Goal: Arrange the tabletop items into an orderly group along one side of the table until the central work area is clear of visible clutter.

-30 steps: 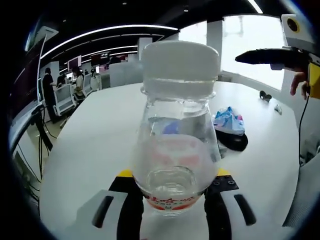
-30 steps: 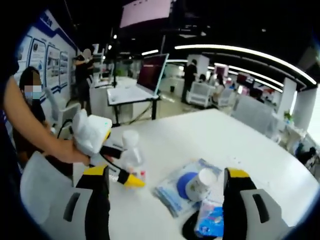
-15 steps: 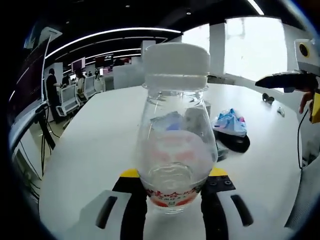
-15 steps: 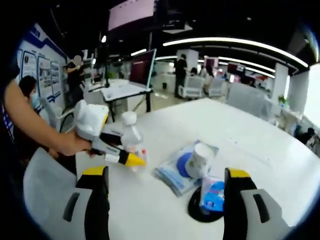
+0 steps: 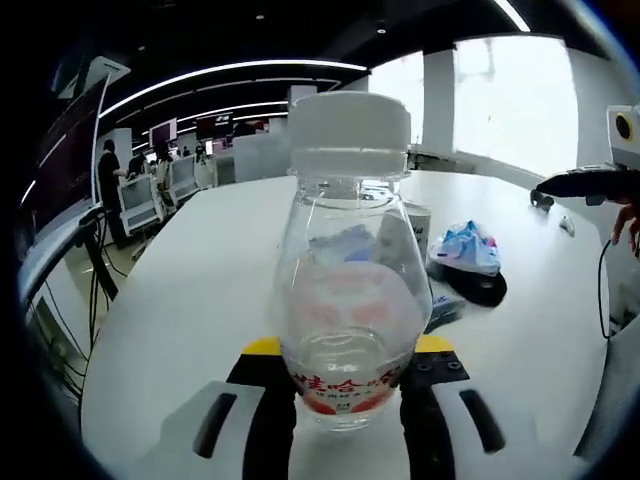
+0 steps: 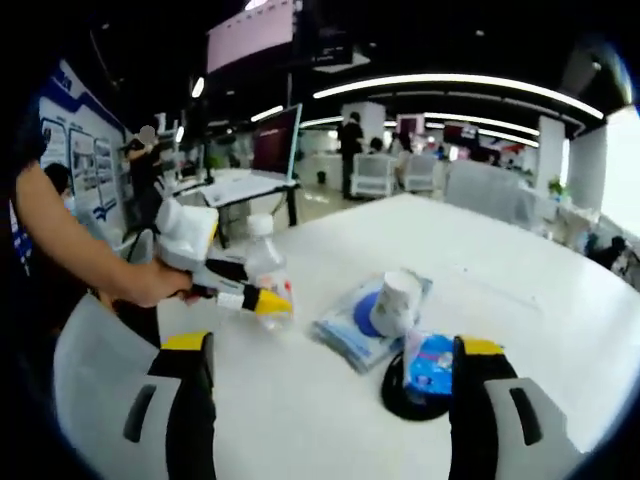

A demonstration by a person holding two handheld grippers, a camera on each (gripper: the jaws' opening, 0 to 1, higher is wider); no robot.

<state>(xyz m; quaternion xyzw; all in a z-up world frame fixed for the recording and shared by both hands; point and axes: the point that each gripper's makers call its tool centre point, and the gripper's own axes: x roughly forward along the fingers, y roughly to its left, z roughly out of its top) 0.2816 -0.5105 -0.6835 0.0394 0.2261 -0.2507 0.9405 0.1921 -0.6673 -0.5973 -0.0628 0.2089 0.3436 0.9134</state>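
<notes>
The step in hand looks like carrying 1 item toward the group: the left gripper [image 5: 342, 400] is clamped on a clear water bottle [image 5: 350, 270] with a white cap, its 2 yellow-tipped jaws pressing the bottle's lower body from either side, the bottle standing upright on or just above the white table [image 5: 180, 290]. In the right gripper view the same bottle [image 6: 265, 280] sits at the near left part of the table, held by the left gripper [image 6: 262, 301], with the other items near it to the right: a blue flat packet [image 6: 350, 335] with a white paper cup [image 6: 397, 300] on it, and just beside that a black round pad [image 6: 415, 392] carrying a small blue-and-white pouch [image 6: 430, 368]. The right gripper [image 6: 330, 400] hangs above the table with its jaws wide apart, holding nothing. The next move probably calls for setting the bottle down upright beside the packet without knocking the cup, then letting go.
</notes>
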